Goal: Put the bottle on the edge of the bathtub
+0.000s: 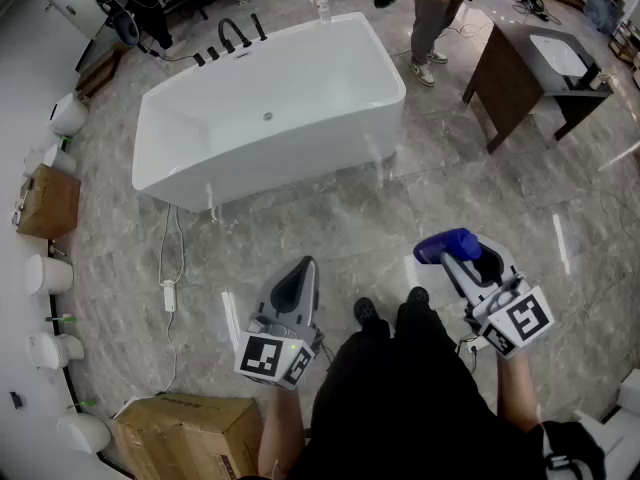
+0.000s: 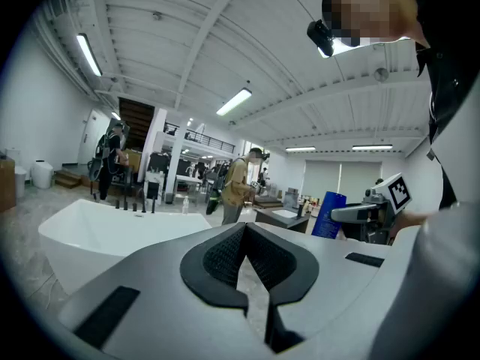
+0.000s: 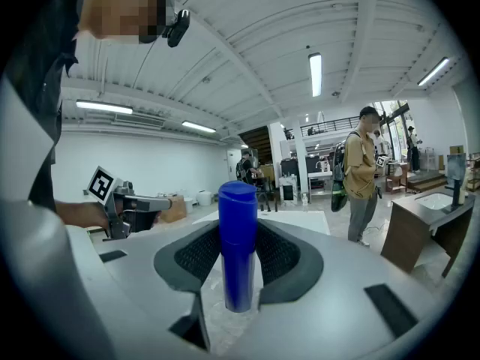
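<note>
A blue bottle [image 3: 238,246] stands upright between the jaws of my right gripper [image 3: 238,255], which is shut on it. In the head view that bottle [image 1: 446,245] sticks out of the right gripper [image 1: 462,258] at the lower right, well short of the white bathtub [image 1: 270,113]. My left gripper [image 1: 299,283] is at the lower middle, pointing toward the tub, its jaws nearly together with nothing between them [image 2: 247,265]. The left gripper view shows the bathtub [image 2: 112,235] ahead on the left and the blue bottle [image 2: 328,214] at the right.
Black taps [image 1: 232,36] and a clear bottle [image 1: 321,4] sit at the tub's far rim. A person [image 1: 432,8] stands beyond the tub next to a dark vanity [image 1: 530,73]. Cardboard boxes [image 1: 190,430] and white toilets [image 1: 48,274] line the left wall. A cable [image 1: 170,268] lies on the marble floor.
</note>
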Demonstrator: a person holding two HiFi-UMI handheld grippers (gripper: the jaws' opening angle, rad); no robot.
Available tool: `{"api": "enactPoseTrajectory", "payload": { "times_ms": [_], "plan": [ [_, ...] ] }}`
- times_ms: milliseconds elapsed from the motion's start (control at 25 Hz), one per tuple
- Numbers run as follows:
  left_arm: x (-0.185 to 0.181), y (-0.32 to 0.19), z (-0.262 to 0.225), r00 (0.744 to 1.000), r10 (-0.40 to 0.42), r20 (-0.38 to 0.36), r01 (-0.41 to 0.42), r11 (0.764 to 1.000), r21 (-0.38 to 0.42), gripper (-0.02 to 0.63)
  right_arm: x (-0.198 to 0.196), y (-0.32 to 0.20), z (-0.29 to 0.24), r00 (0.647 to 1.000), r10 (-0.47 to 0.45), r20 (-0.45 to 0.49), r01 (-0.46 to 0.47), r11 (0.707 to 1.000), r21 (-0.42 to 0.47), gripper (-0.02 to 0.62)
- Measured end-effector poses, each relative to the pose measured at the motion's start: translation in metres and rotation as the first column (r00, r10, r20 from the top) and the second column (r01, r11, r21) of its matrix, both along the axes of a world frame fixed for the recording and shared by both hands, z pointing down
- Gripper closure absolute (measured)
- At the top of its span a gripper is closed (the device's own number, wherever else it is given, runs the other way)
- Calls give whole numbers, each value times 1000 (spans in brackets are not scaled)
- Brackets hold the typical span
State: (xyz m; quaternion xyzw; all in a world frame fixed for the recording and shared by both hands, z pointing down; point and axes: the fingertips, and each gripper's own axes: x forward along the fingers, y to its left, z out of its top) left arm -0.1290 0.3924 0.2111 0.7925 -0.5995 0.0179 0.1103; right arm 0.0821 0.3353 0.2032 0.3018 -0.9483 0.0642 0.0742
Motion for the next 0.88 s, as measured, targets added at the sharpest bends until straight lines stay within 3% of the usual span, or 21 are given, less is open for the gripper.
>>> {"api": "enactPoseTrajectory", "payload": {
  "times_ms": [600, 880],
  "plan": [
    [5, -13, 2, 1000, 2, -3, -2, 1000, 3, 595, -6, -7, -3, 1000, -6, 2, 6, 1000, 28, 446],
    [6, -13, 5, 1000, 21, -6, -20, 1000, 3, 595, -11, -6, -2, 999, -15, 45, 15, 1000, -9, 446]
  ]
}}
